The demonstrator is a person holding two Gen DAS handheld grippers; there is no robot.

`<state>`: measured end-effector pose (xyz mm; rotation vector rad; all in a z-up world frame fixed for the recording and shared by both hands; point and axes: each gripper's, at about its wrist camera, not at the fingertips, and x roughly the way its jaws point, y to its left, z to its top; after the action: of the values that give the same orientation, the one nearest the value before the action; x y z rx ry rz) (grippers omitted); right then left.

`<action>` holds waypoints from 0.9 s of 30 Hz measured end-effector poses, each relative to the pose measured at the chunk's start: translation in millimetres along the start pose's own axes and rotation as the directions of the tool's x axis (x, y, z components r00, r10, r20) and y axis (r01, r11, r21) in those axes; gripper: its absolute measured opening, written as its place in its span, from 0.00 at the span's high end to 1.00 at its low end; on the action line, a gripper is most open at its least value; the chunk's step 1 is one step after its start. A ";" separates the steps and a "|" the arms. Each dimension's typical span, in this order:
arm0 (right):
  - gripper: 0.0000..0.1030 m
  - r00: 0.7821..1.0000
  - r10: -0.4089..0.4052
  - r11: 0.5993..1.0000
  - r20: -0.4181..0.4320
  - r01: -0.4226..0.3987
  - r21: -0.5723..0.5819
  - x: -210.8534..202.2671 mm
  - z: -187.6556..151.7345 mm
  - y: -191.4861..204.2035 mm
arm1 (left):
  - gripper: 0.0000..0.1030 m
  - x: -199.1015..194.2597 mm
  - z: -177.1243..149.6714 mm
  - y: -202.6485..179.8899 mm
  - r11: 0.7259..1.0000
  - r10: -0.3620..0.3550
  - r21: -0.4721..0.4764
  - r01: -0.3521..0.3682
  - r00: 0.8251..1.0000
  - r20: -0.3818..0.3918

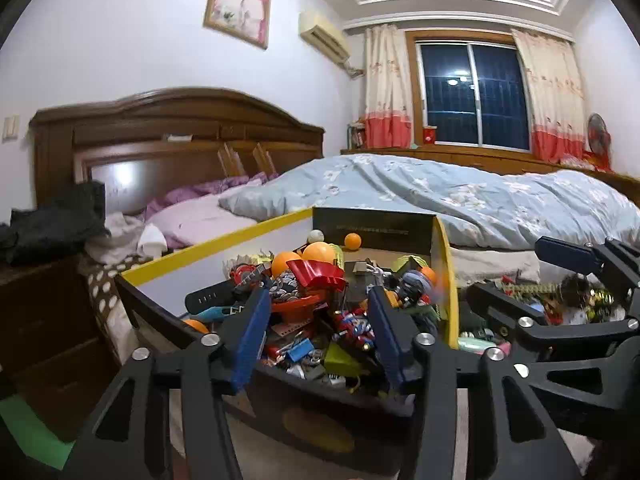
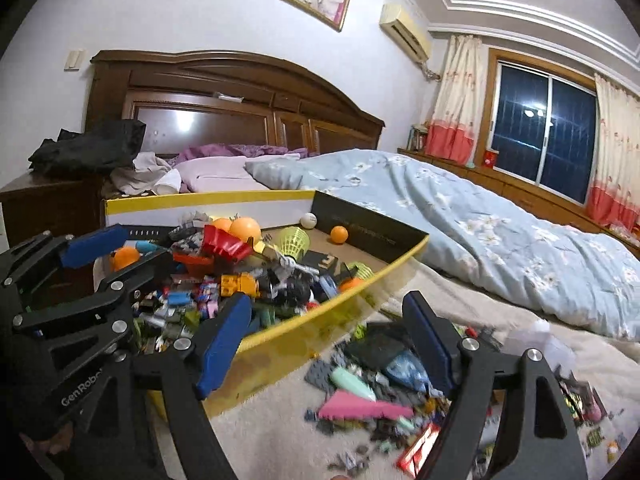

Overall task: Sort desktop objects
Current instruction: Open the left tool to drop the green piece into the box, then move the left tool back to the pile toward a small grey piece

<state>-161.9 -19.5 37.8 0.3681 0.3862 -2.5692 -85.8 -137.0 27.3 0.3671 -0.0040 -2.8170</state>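
Left tool (image 1: pixel 320 332), black w/ blue pads, hangs over the near edge of a shallow cardboard box w/ yellow rim (image 1: pixel 208 246); its jaws are spread wide w/ nothing gripped, just the clutter showing between them. Box sits on the bed and is heaped w/ small toys and bits: orange plastic balls (image 1: pixel 318 252), a red ridged plastic piece (image 1: pixel 316 274), a white ball (image 1: pixel 315 236) near the far black wall, a black strap (image 1: pixel 210 298) at the left side.

Right tool (image 2: pixel 328 340), same build, also gapes wide w/ nothing held. Its left finger (image 2: pixel 222 344) overlaps the box's yellow front wall in view; right finger (image 2: pixel 432 344) is over a loose pile on the cream blanket (image 2: pixel 272 420) just outside the box. In that pile: a pink flat piece (image 2: pixel 360 408), a mint-green tube-like item (image 2: pixel 352 382), a grey studded plate (image 2: pixel 320 376), a red-and-white wrapper (image 2: pixel 420 450) — all blurred, finer detail can't be told.

Each tool shows at the edge of the other's view, so they're side by side. A light-blue floral quilt (image 2: pixel 480 220) lies beyond the box, dark wooden headboard (image 1: pixel 176 128) behind.
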 end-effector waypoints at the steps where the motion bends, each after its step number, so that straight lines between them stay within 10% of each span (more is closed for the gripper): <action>1: 0.23 1.000 0.006 1.000 -0.004 -0.006 -0.004 -5.7 -4.2 0.3 | 0.49 -2.8 -1.5 -2.8 1.000 0.002 0.027 -0.002 1.000 0.014; 8: 0.23 1.000 -0.012 0.997 -0.009 0.011 -0.075 -37.0 -29.3 4.8 | 0.48 -29.3 -11.5 -25.8 0.983 -0.039 0.181 0.021 0.994 0.098; 27: 0.28 0.991 -0.093 0.987 -0.093 0.104 0.120 -103.7 -77.5 -47.7 | 0.47 -21.4 -12.1 -27.3 0.984 -0.173 0.030 0.174 0.984 -0.041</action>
<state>-86.3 92.6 10.0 0.5196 0.2824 -2.6880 -71.0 -104.2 19.8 0.4489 -0.0112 -2.9844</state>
